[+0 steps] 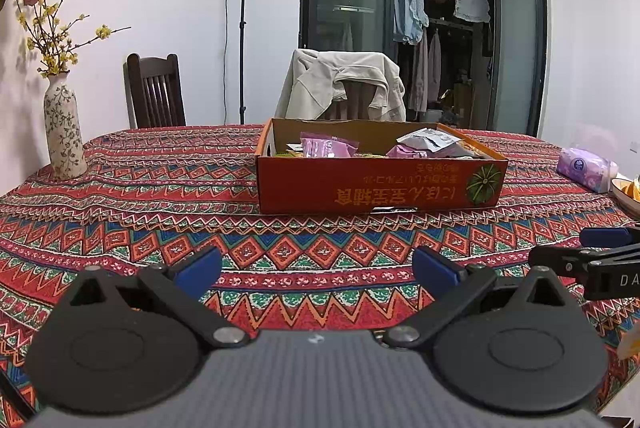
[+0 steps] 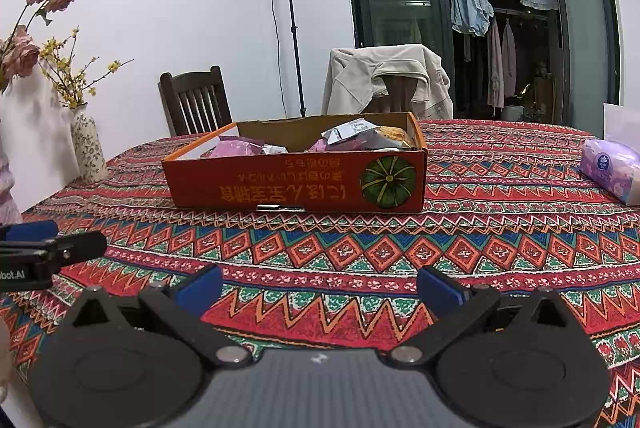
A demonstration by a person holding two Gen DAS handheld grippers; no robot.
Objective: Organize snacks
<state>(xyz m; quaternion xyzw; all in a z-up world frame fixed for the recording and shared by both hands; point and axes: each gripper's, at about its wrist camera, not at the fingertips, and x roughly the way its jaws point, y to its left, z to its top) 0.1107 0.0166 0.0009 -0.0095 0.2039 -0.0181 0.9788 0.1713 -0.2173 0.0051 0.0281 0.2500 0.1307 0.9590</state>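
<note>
Left gripper (image 1: 316,268) fingers (image 1: 200,266) apart, snack-filled box (image 1: 380,184) on patterned tablecloth (image 1: 160,196)

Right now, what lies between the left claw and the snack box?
Only bare tablecloth lies between the open left claw and the box, as the left wrist view shows.

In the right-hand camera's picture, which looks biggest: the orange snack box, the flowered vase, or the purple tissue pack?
1. Orange snack box, clearly largest.
2. Flowered vase and purple tissue pack look alike; the edge cuts the pack, so no ranking.
</note>
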